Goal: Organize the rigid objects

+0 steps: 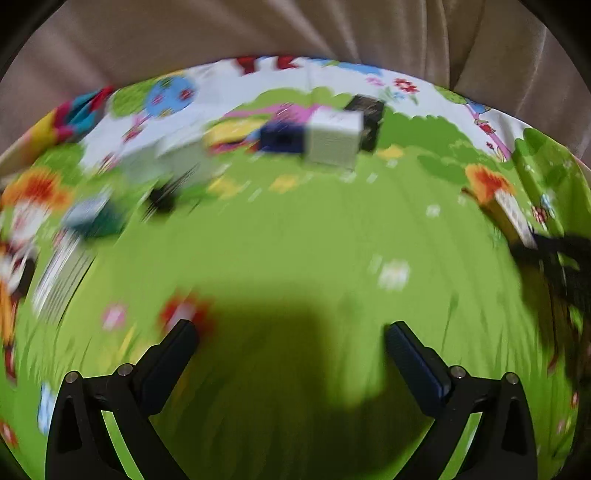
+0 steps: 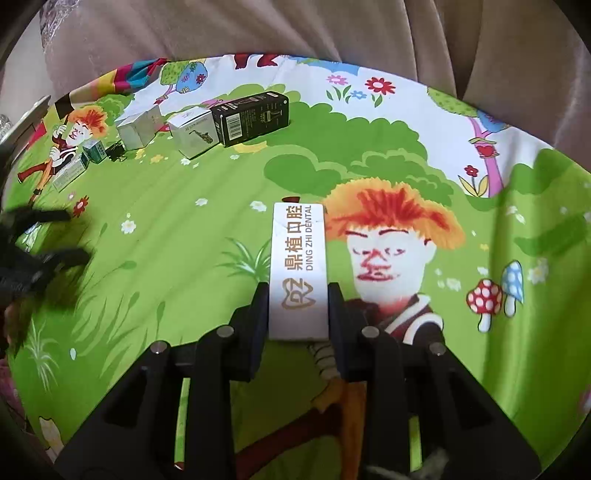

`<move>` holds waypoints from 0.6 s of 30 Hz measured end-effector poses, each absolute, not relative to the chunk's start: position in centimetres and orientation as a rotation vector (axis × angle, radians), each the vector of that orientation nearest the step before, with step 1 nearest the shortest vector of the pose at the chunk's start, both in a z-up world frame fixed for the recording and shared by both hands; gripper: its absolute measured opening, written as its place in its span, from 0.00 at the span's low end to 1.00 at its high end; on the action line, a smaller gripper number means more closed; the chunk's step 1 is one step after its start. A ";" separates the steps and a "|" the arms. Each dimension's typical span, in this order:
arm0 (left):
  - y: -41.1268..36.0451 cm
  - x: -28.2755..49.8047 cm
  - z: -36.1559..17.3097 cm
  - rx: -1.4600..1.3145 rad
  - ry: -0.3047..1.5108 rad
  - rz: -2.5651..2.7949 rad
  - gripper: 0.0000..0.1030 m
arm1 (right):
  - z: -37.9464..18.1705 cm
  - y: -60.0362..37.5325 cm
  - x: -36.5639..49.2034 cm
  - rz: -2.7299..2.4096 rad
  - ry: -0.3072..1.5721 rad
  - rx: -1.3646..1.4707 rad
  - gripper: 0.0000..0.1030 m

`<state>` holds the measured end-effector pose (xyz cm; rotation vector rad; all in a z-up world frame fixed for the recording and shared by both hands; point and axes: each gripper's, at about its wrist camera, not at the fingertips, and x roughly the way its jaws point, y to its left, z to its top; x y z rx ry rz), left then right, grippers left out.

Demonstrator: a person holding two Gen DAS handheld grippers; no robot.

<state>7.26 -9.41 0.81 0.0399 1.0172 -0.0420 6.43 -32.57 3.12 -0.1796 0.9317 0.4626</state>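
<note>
My right gripper (image 2: 298, 291) is shut on a long white box printed "DING ZHI DENTAL" (image 2: 298, 258), held over the green cartoon cloth (image 2: 184, 240). My left gripper (image 1: 290, 332) is open and empty above the cloth; it shows blurred at the left edge of the right wrist view (image 2: 48, 240). A row of boxes stands at the far side: a black box (image 2: 255, 118), a white saxophone box (image 2: 194, 133), another white box (image 2: 138, 129), and small teal and white boxes (image 2: 94, 151). The left wrist view is blurred and shows a white box (image 1: 334, 138) and a dark blue thing (image 1: 282, 138).
A small black clip-like thing (image 2: 116, 151) lies between the boxes. A beige curtain (image 2: 332, 33) hangs behind the table edge. The white dental box and right gripper show blurred at the right edge of the left wrist view (image 1: 517, 218).
</note>
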 end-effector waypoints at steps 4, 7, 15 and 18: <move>-12.3 13.3 1.0 0.113 0.967 -0.043 1.00 | 2.4 -32.1 6.8 0.455 0.906 -0.158 0.35; -13.3 16.8 1.5 0.170 0.929 -0.038 0.94 | 2.2 -32.0 7.1 0.456 0.905 -0.154 0.35; -14.0 15.5 2.1 0.158 0.918 -0.168 0.44 | 2.3 -32.6 7.2 0.490 0.911 -0.102 0.41; -14.2 10.3 2.4 0.136 0.905 -0.199 0.44 | 2.3 -33.0 7.3 0.503 0.913 -0.068 0.44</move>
